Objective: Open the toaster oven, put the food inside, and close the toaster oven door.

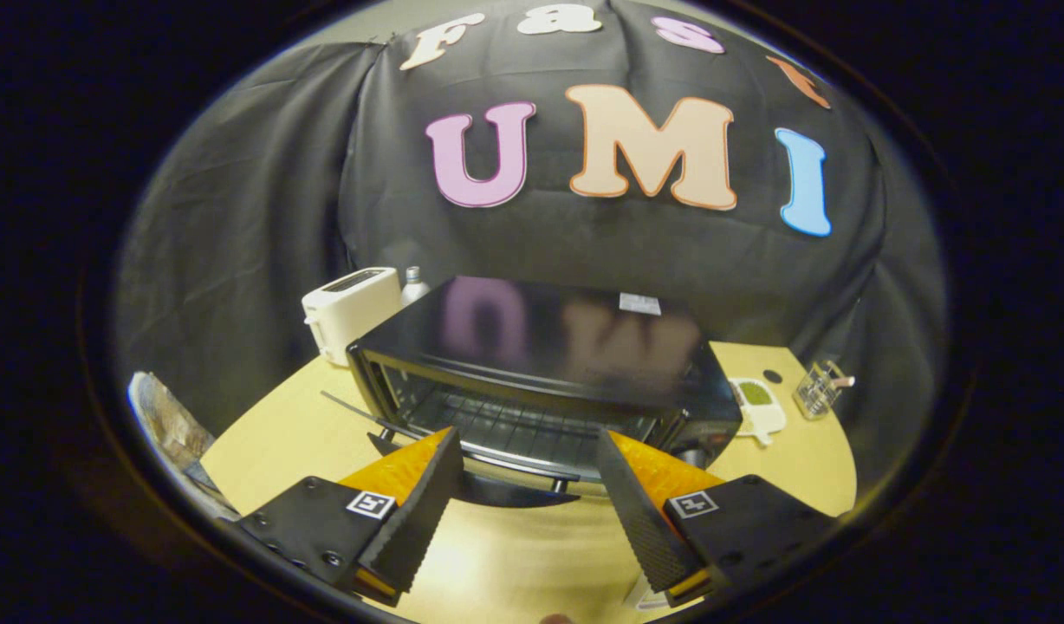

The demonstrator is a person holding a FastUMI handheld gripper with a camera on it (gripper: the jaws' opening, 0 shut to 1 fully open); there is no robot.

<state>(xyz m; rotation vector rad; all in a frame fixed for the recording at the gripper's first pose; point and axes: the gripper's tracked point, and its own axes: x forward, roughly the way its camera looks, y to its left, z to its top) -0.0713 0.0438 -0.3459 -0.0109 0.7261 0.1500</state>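
Gripper (528, 472) spread wide, holding nothing, its fingers aimed at the front of the oven (541, 364). The oven, a dark, glossy box, stands on the table (497, 563) just ahead of the fingertips. Its door (506, 490) appears already lowered, so that the wire rack (515, 429) shows inside, between and just beyond the fingers. The food cannot be identified with certainty; a small pale dish (757, 403) with something green lies on the table right of the oven. A white toaster (352, 310) and a bottle (413, 284) stand behind the oven to its left, a clear cup (818, 390) far right. Handling, as judged: the door is rigid, hinged at its lower edge and smooth; best taken at its outer rim or handle. The oven is heavy enough to stay put under a light pull. The dish is probably light and slippery-edged; grip it by the rim.
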